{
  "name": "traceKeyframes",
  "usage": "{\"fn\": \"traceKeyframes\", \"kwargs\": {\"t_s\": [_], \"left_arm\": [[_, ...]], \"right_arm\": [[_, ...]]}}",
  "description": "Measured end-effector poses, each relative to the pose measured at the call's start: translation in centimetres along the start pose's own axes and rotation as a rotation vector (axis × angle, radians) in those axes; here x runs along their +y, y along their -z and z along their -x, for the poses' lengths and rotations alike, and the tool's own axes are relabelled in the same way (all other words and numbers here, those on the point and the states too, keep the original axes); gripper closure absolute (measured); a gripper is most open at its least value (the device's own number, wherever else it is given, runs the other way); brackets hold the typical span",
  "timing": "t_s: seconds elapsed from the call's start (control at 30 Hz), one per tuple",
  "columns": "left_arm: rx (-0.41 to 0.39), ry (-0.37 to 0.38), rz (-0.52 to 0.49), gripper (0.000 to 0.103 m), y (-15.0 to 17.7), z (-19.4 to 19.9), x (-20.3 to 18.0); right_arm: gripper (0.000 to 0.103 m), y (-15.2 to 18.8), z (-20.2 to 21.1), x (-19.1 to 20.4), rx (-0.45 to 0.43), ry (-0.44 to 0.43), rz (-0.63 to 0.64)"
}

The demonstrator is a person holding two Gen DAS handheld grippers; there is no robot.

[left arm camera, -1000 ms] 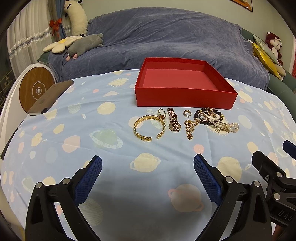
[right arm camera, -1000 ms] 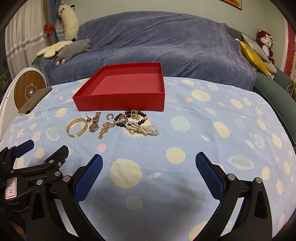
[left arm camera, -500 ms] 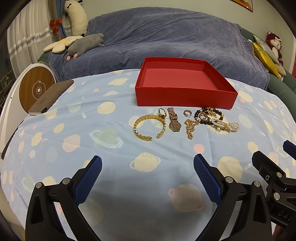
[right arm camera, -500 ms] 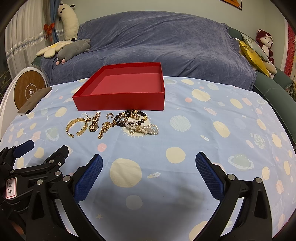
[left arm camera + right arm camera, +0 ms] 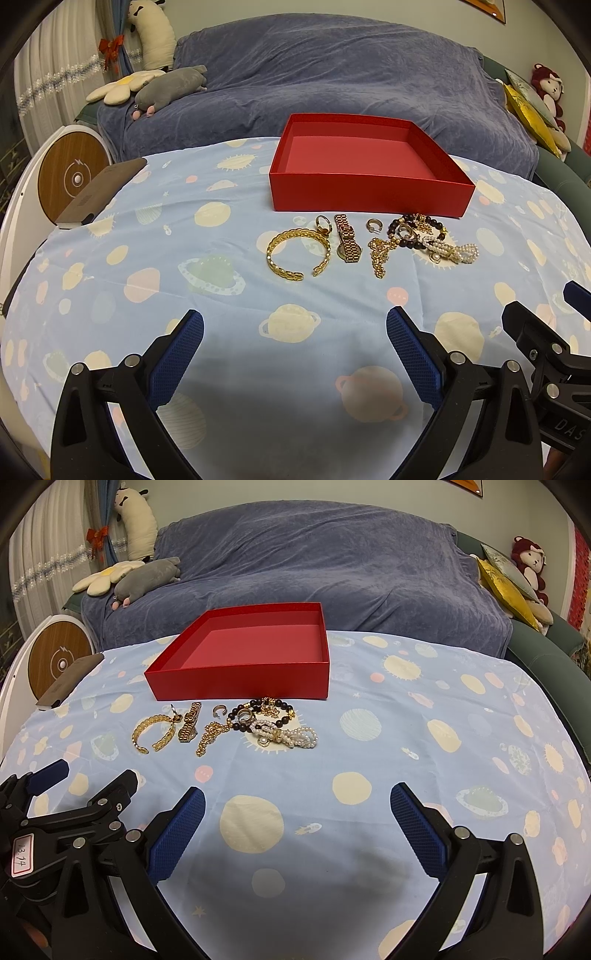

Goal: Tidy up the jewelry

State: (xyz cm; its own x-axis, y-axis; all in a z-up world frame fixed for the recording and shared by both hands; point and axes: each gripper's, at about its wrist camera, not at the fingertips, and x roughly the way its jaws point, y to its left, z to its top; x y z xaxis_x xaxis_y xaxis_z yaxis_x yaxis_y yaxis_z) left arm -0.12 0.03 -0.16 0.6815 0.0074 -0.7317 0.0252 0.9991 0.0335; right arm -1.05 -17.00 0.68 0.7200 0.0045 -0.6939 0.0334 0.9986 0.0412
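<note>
Both grippers hang low over the near part of a table draped in a pale blue planet-print cloth point(image 5: 155, 243), side by side, each with its blue-padded fingers spread wide and nothing between them: the left gripper point(image 5: 294, 334) and the right gripper point(image 5: 297, 810). Well ahead of them an open red box point(image 5: 369, 195) sits on the cloth, its pink floor bare. The jewelry lies in a row just in front of the box's near wall, apart from both grippers. From the left: a gold cuff bracelet point(image 5: 295, 254) with its opening facing the camera, a small gold ring point(image 5: 322, 221) at its far edge, a gold link watch point(image 5: 347, 238) lying lengthwise, a small silver open ring point(image 5: 373, 225), a gold chain point(image 5: 380, 253), a dark bead bracelet point(image 5: 413, 230) tangled with other gold pieces, and a pearl bracelet point(image 5: 452, 251) at the right end. A brown phone-like slab point(image 5: 99, 192) rests at the cloth's left edge. Behind the table stands a sofa under a blue-grey throw point(image 5: 332, 561), with plush toys at both ends.
</note>
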Motion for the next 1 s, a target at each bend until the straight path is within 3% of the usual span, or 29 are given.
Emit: {"fn": "traceKeyframes", "kwargs": {"t_s": [0.33, 0.6, 0.8, 1.0], "left_arm": [[0.024, 0.023, 0.009, 0.007, 0.0, -0.4, 1.2], [0.093, 0.044, 0.093, 0.007, -1.8, -2.2, 4.2], [0.122, 0.036, 0.109, 0.006, -2.7, -3.9, 5.0], [0.145, 0.051, 0.044, 0.006, -4.3, -6.2, 3.8]], "right_arm": [[0.005, -0.9, -1.3, 0.1, 0.029, -0.039, 0.013], [0.006, -2.9, -4.9, -0.2, 0.096, -0.099, 0.002], [0.017, -5.0, -6.9, -0.4, 0.115, -0.128, 0.021], [0.037, -6.5, -9.3, -0.4, 0.127, -0.154, 0.092]]}}
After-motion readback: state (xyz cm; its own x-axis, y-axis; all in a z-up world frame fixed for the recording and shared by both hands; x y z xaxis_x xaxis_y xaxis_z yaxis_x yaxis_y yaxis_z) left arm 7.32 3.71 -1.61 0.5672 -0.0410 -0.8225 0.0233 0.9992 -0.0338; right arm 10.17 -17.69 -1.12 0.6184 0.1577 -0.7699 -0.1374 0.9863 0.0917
